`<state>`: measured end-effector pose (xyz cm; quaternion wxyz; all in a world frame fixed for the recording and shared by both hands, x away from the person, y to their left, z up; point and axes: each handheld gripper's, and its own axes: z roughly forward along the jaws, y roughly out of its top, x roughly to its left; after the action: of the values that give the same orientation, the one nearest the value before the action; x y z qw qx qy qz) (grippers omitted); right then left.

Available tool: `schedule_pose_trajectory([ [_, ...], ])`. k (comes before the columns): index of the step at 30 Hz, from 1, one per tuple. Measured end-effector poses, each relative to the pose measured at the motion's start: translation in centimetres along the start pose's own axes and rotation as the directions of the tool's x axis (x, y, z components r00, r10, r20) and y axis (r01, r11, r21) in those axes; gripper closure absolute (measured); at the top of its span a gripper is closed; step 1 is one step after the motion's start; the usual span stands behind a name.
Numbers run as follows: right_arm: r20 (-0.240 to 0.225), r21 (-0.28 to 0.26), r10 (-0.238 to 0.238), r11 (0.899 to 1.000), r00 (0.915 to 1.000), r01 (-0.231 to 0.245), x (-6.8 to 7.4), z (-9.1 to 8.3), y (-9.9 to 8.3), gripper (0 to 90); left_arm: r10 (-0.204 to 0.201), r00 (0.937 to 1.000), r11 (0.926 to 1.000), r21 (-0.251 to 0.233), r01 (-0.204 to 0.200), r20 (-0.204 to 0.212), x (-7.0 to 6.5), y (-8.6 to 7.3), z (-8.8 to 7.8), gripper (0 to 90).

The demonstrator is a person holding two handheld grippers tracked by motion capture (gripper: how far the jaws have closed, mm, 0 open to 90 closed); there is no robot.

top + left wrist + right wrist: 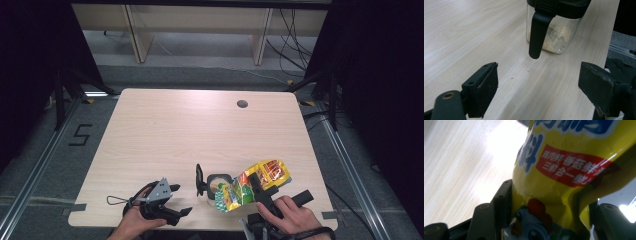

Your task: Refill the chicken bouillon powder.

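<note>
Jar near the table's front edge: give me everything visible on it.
The jar is small, clear glass or plastic, with a black lid collar and a black handle-like tab hanging down its side. It stands upright on the table, lid flipped open and standing to its left in the high view. A shallow layer of pale yellowish granules covers the bottom and clings to the wall. The bag tilts over its mouth; whether they touch is unclear.

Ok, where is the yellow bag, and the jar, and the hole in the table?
yellow bag (250, 187): high view, its middle.
jar (556, 37): left gripper view, its clear wall.
hole (242, 104): high view, its centre.
</note>
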<state>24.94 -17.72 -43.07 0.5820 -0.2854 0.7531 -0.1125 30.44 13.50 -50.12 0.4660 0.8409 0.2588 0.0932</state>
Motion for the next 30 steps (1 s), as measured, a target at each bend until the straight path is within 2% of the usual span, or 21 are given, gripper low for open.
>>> schedule_pose_trajectory([
  [1,-0.003,0.006,0.024,1.000,0.9997,-0.024,0.19,-0.03,0.04,43.6,0.004,1.0000,1.0000,0.002,-0.004,0.000,0.03,0.02,0.00,16.0],
  [2,0.000,-0.004,0.002,1.000,1.0000,-0.002,0.08,0.02,-0.02,43.6,0.006,1.0000,1.0000,0.004,-0.006,0.001,0.05,0.02,0.01,16.1],
  [3,-0.002,-0.007,0.003,1.000,1.0000,-0.003,0.05,-0.02,0.01,43.6,0.042,0.9991,0.9989,0.022,-0.042,-0.001,0.31,0.05,-0.09,16.1],
  [4,0.000,-0.012,0.012,1.000,0.9999,-0.012,-0.03,-0.11,0.07,43.6,0.032,0.9995,0.9994,0.007,-0.032,-0.001,0.24,0.01,0.02,16.1],
  [5,-0.003,-0.023,0.043,0.999,0.9991,-0.043,-0.06,-0.26,0.14,43.6,0.036,0.9993,0.9992,0.018,-0.036,-0.004,0.28,0.06,-0.07,16.1],
  [8,-0.003,-0.042,0.017,0.999,0.9999,-0.017,-0.11,-0.24,0.71,43.7,0.031,0.9995,0.9994,0.018,-0.031,-0.003,0.23,0.04,-0.07,16.1],
  [9,-0.009,-0.037,0.040,0.999,0.9992,-0.040,0.12,-0.19,0.85,43.9,0.025,0.9997,0.9996,0.016,-0.025,-0.009,0.17,-0.03,-0.05,16.1],
  [10,0.000,-0.049,0.007,0.999,1.0000,-0.007,0.04,0.03,0.67,43.9,0.004,1.0000,1.0000,0.005,-0.004,-0.003,-0.02,-0.04,-0.03,16.1],
  [12,-0.005,-0.039,0.017,0.999,0.9998,-0.017,0.16,0.08,0.44,43.9,0.039,0.9992,0.9992,0.003,-0.039,-0.006,0.23,0.09,-0.07,16.1],
  [13,-0.009,-0.020,0.039,0.999,0.9992,-0.039,0.25,-0.01,0.45,43.9,0.009,0.9999,0.9999,0.010,-0.009,-0.011,0.08,0.03,-0.11,16.2],
  [14,-0.004,-0.024,0.015,1.000,0.9999,-0.015,0.10,0.03,0.35,43.9,0.015,0.9998,0.9997,0.019,-0.014,-0.014,0.14,0.00,-0.12,16.1],
  [16,-0.005,-0.032,0.025,0.999,0.9997,-0.026,0.08,-0.04,0.42,43.9,0.026,0.9996,0.9996,0.014,-0.026,-0.011,0.22,0.01,-0.02,16.2],
  [18,-0.002,-0.050,0.011,0.999,0.9999,-0.011,0.09,-0.08,0.71,43.9,0.028,0.9995,0.9994,0.022,-0.028,-0.010,0.24,0.04,-0.08,16.2],
  [19,-0.009,-0.042,0.046,0.998,0.9989,-0.047,0.21,-0.18,0.89,44.0,0.007,1.0000,1.0000,0.004,-0.007,-0.001,0.03,0.00,-0.01,16.2],
  [20,0.002,-0.048,0.021,0.999,0.9998,-0.021,0.08,-0.10,0.79,44.0,0.007,1.0000,1.0000,0.005,-0.007,-0.003,0.02,-0.02,-0.04,16.2],
  [22,-0.001,-0.033,0.043,0.999,0.9991,-0.043,0.10,-0.16,0.52,44.1,0.022,0.9996,0.9995,0.021,-0.022,-0.018,0.23,0.03,-0.16,16.2],
  [23,-0.001,-0.023,0.042,0.999,0.9991,-0.042,0.11,-0.18,0.42,44.1,-0.001,1.0000,1.0000,0.000,0.001,-0.008,0.10,0.02,-0.02,16.2],
  [25,-0.008,-0.021,0.052,0.998,0.9986,-0.052,0.19,-0.21,0.42,44.1,0.007,0.9999,0.9999,0.012,-0.007,-0.011,0.11,0.02,-0.08,16.2],
  [26,-0.006,-0.039,0.030,0.999,0.9995,-0.031,0.04,-0.13,0.38,44.1,0.025,0.9997,0.9996,0.016,-0.025,-0.007,0.22,0.05,-0.09,16.2],
  [29,-0.005,-0.044,0.024,0.999,0.9997,-0.024,0.05,-0.16,0.60,44.1,0.015,0.9998,0.9999,0.003,-0.015,-0.011,0.11,0.05,-0.06,16.2],
  [30,-0.005,-0.040,0.050,0.998,0.9988,-0.050,0.12,-0.25,0.62,44.1,0.035,0.9993,0.9994,0.004,-0.035,-0.009,0.22,0.08,-0.10,16.2],
])
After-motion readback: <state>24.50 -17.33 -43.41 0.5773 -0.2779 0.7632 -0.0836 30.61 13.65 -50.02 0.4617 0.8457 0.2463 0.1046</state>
